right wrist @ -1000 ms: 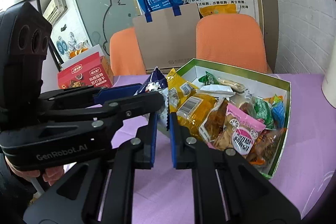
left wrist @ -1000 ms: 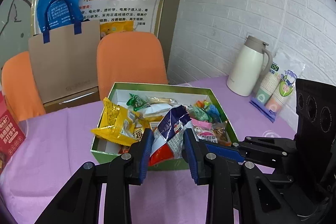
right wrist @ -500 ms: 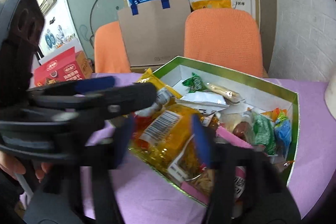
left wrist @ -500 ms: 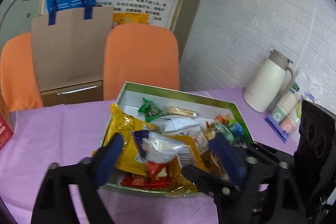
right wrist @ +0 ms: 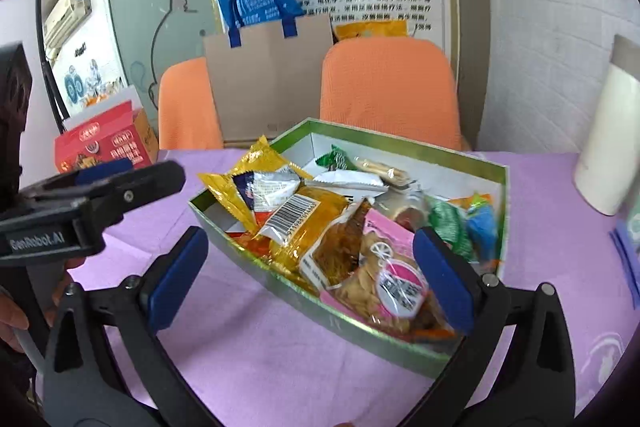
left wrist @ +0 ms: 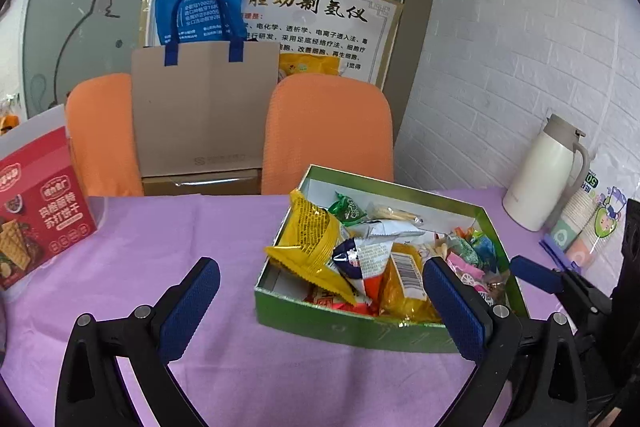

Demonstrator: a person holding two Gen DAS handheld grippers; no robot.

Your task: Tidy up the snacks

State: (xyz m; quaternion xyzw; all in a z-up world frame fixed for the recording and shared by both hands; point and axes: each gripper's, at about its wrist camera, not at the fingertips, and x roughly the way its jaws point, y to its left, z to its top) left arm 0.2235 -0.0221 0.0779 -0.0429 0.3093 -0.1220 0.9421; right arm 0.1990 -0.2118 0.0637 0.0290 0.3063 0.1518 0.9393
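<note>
A green box sits on the purple tablecloth, filled with several snack packets. A blue, white and red packet lies on top of the pile, beside a yellow bag that leans over the box's left rim. A pink packet rests near the front. My left gripper hangs open and empty in front of the box. Open as well, my right gripper holds nothing, its fingers straddling the box's near corner.
A red biscuit carton stands at the left. At the right are a white thermos jug and a pack of paper cups. Two orange chairs and a cardboard bag stand behind the table.
Both grippers were shut together on the blue and white packet a second ago. They have opened and drawn back, and the packet now lies in the box on the other snacks.
</note>
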